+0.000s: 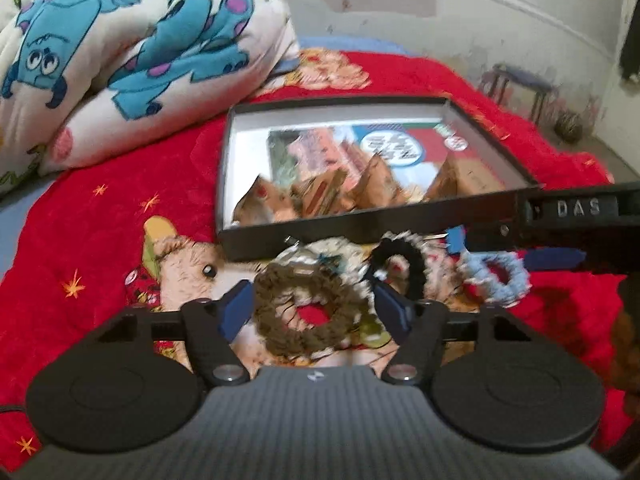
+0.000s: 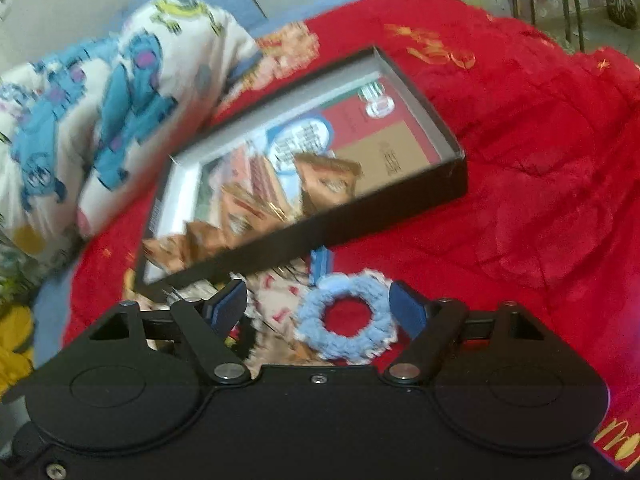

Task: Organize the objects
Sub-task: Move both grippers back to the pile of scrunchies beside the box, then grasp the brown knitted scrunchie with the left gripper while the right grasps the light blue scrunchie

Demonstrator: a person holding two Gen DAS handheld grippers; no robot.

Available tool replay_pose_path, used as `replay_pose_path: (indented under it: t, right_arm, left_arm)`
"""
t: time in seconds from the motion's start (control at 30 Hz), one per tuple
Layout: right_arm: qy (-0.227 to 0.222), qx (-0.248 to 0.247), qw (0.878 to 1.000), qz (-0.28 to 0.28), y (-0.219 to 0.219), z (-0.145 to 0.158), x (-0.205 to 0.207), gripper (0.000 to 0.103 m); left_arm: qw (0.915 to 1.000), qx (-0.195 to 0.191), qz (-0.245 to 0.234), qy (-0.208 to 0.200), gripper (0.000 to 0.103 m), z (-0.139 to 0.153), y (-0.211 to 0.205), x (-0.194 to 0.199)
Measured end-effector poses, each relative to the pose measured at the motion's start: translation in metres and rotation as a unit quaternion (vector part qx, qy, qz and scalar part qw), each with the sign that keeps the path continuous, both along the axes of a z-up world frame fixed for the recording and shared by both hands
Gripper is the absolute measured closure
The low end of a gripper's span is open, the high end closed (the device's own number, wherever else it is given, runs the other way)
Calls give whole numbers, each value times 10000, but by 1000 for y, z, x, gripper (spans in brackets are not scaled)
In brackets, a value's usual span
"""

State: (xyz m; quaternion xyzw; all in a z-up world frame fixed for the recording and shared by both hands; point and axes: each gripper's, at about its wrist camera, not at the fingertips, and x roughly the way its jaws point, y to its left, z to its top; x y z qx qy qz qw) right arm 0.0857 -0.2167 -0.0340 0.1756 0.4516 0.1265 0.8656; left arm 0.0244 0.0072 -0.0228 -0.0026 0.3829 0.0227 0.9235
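The left gripper (image 1: 314, 308) hangs low over the bed, fingers wide apart around the brown scrunchie (image 1: 308, 312), seemingly not pinching it. The right gripper (image 2: 316, 312), equally spread, brackets the blue scrunchie (image 2: 346, 320). Beyond lies the black box (image 1: 296, 242); "DAS" shows at right.

Bedroom — red bedspread (image 1: 100, 216), cartoon-print quilt (image 1: 120, 60).

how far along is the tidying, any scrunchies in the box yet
Done: the black box holds only packets. In hand: nothing gripped; the left gripper straddles the brown scrunchie, the right gripper the blue scrunchie, both open. Left: these and the black scrunchie.
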Motion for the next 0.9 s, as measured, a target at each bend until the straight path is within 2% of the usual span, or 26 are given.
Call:
replay_pose_path:
  t: [0.07,0.23,0.43,0.47,0.53,0.7,0.77,0.9]
  right_arm:
    - [168,-158,9997,88,5,-8,3,27]
    - [259,-480,9984,162,13,-16,3,28]
    - [200,-832,9960,259,22,-22,4,31]
    - [151,-911,9953,287,24,-22,4,39]
    - [84,-1081,9938,261,28,-23,2,48]
    - [-47,-1259,9918,204,33,-23,2,64]
    - [-125,-1317,9911,152,35,-21,1,82]
    - [-134,-1288,9916,72,34,-20,3,88]
  left_arm:
    - [9998,9,118,170,34,-7,3,4]
    - [9978,-58,202,631,37,-24,5,11]
    - [9970,-154,51,751,74,-25,2,12]
    - [9972,-159,24,733,78,-24,1,12]
    - [9976,-127,3,687,81,-23,-1,10]
    - [9981,-88,88,606,84,-19,1,8]
    - [9983,-57,85,567,84,-16,2,7]
    - [9986,15,100,522,84,-13,2,5]
